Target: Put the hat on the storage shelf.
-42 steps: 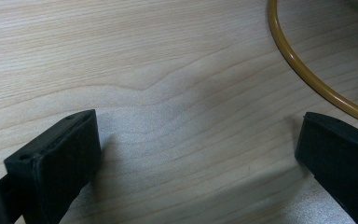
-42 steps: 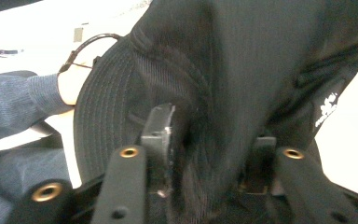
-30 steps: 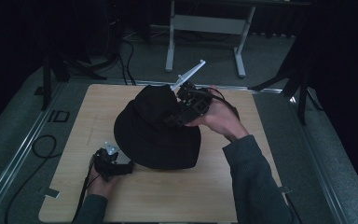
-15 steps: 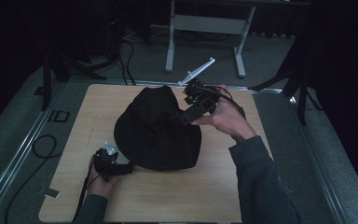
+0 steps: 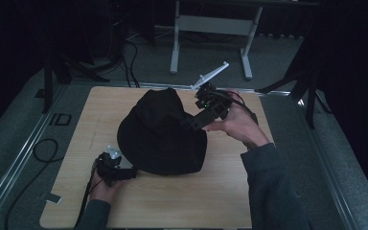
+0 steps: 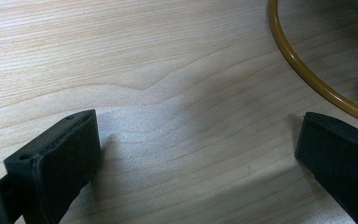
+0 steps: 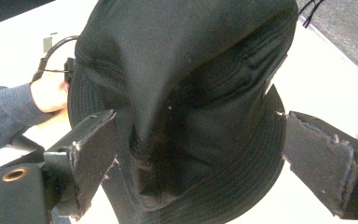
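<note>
Right gripper [image 5: 191,120] spread wide around a black bucket hat [image 5: 160,132] (crown creased, peaked), left gripper [image 5: 124,173] likewise apart over the bare table [image 5: 220,191].

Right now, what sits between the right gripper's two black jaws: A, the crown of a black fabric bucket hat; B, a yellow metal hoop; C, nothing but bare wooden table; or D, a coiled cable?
A: in the right gripper view the jaws of the right gripper stand wide apart on either side of the black fabric bucket hat, whose creased crown lies in the gap between them.
</note>
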{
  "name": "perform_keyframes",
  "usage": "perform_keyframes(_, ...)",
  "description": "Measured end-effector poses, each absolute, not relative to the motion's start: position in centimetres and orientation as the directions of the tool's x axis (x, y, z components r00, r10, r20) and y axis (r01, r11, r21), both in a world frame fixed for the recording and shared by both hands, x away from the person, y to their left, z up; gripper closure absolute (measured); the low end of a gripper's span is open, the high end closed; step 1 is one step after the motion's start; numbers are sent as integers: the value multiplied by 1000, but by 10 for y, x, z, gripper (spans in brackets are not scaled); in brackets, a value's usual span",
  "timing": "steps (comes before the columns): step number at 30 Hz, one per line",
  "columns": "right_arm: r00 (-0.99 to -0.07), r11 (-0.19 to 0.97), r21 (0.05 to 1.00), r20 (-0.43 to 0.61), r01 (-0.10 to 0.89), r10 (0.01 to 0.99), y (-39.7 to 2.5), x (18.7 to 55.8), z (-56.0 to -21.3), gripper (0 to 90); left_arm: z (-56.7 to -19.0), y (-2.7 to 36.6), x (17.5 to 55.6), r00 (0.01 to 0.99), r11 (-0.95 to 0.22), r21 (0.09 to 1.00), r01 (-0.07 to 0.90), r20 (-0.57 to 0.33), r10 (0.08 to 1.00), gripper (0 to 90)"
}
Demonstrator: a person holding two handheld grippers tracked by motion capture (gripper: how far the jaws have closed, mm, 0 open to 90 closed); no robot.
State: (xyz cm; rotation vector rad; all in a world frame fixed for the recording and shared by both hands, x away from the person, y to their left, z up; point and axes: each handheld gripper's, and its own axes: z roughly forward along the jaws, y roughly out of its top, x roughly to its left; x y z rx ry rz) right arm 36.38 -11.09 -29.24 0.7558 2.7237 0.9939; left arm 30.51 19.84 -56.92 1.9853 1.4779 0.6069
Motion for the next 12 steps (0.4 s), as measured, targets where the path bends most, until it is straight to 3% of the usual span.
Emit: perform_keyframes(12, -856, 646, 637, 44, 421, 515, -118, 364, -297, 109, -569, 198, 305, 282, -215, 688, 693, 16, 959, 2)
